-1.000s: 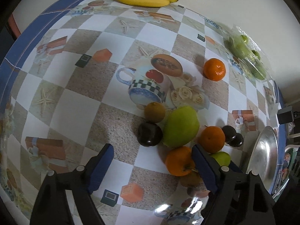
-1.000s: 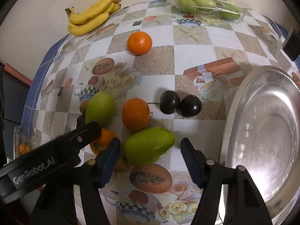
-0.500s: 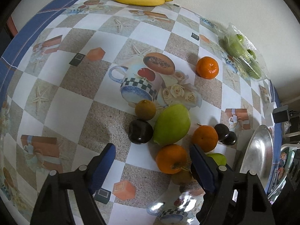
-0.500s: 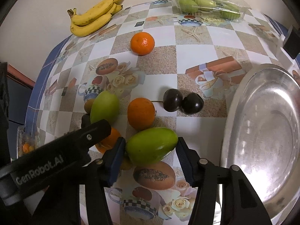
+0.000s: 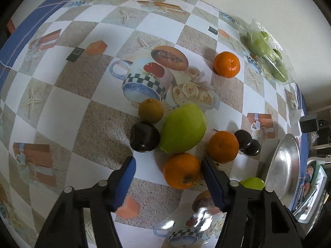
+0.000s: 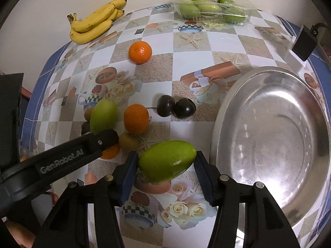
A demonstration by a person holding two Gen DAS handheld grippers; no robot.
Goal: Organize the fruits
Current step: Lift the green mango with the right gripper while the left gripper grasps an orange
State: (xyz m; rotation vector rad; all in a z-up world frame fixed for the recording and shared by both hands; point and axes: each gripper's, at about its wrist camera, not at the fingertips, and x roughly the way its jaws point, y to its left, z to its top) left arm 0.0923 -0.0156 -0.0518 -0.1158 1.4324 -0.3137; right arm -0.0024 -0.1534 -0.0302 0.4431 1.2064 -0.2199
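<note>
My right gripper is shut on a green mango and holds it just left of the steel bowl. My left gripper is open, its fingers on either side of an orange fruit; whether they touch it I cannot tell. Ahead of it lie a second green mango, a dark plum, a brown kiwi and an orange. Two dark plums lie side by side near the bowl.
A lone orange lies further back. A banana bunch lies at the far left by the wall. A clear plastic tray of green fruits stands at the back. A black adapter sits at the right table edge.
My right gripper closed on the green mango and lifted it slightly. My left gripper moved forward, bringing the orange fruit between its open fingers.
</note>
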